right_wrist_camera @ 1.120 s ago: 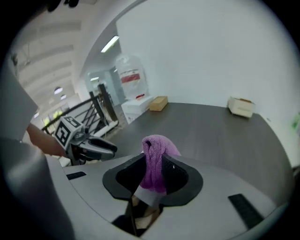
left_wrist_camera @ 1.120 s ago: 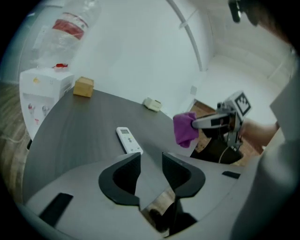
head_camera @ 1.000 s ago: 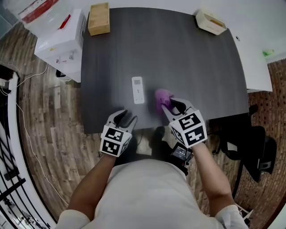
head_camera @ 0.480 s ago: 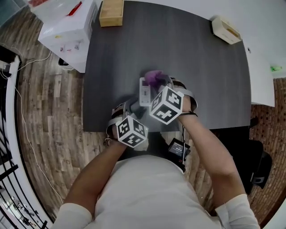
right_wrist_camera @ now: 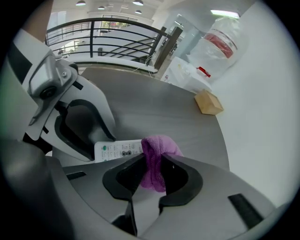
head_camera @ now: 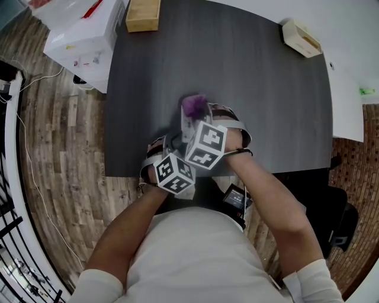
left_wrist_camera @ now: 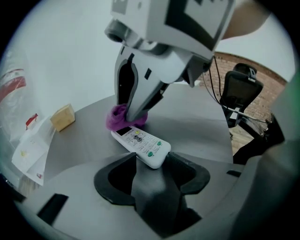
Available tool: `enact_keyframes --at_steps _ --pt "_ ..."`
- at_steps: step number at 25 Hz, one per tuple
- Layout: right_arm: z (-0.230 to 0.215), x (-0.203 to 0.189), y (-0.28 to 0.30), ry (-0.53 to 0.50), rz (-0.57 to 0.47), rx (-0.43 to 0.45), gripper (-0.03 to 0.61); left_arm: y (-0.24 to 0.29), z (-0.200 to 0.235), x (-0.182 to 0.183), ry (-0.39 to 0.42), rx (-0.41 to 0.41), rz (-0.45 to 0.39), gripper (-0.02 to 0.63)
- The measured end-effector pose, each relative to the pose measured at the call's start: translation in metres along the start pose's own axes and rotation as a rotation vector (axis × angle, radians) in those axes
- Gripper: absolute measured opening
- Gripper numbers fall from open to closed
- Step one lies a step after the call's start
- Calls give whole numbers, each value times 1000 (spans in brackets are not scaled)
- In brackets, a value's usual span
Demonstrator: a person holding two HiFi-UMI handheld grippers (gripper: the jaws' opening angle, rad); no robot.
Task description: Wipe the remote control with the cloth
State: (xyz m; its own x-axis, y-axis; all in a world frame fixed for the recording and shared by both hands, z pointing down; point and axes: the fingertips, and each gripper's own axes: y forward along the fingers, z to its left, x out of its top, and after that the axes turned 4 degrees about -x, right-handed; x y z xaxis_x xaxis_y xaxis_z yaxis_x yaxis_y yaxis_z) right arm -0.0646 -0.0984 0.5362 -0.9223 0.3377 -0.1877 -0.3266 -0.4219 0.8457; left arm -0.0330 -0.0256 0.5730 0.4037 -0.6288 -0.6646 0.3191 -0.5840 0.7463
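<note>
A white remote control (left_wrist_camera: 140, 143) lies on the dark grey table (head_camera: 266, 106), its keys facing up. My left gripper (left_wrist_camera: 152, 159) stands open, and the remote's near end sits between its jaws; I cannot see the pads press on it. The purple cloth (right_wrist_camera: 157, 147) is bunched up, with my right gripper (right_wrist_camera: 152, 158) shut on it. The cloth (left_wrist_camera: 117, 119) rests on the far end of the remote (right_wrist_camera: 117, 150). In the head view the cloth (head_camera: 193, 105) shows just beyond the right gripper's marker cube, which covers most of the remote.
A wooden box (head_camera: 142, 15) stands at the table's far left corner and a pale tray (head_camera: 302, 38) at its far right. A white box (head_camera: 77, 35) sits on the floor to the left. A black chair (left_wrist_camera: 241, 89) stands on the right.
My right gripper has carried the cloth from the right of the remote onto it and on to its far end. My left gripper has come up to the remote's near end.
</note>
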Motion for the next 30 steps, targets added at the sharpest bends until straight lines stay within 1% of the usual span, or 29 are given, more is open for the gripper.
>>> enact_keyframes --at_steps 5,11,16,20,27,30 --pt "22 5 -10 -38 -19 25 104 1 1 1 -15 -9 -12 212" --pt "42 2 -21 -14 -15 82 103 1 2 1 -29 -14 -17 212" --pt "50 2 -31 -17 -9 106 103 5 0 -4 -52 -24 -12 212" --pt "60 -1 -37 30 -7 169 103 5 1 -4 -70 -27 -12 212" --pt "71 -7 -48 173 2 321 104 6 0 -4 -89 -36 -7 212" --pt "74 -9 -51 215 0 375 104 6 1 -4 -96 -39 -4 212"
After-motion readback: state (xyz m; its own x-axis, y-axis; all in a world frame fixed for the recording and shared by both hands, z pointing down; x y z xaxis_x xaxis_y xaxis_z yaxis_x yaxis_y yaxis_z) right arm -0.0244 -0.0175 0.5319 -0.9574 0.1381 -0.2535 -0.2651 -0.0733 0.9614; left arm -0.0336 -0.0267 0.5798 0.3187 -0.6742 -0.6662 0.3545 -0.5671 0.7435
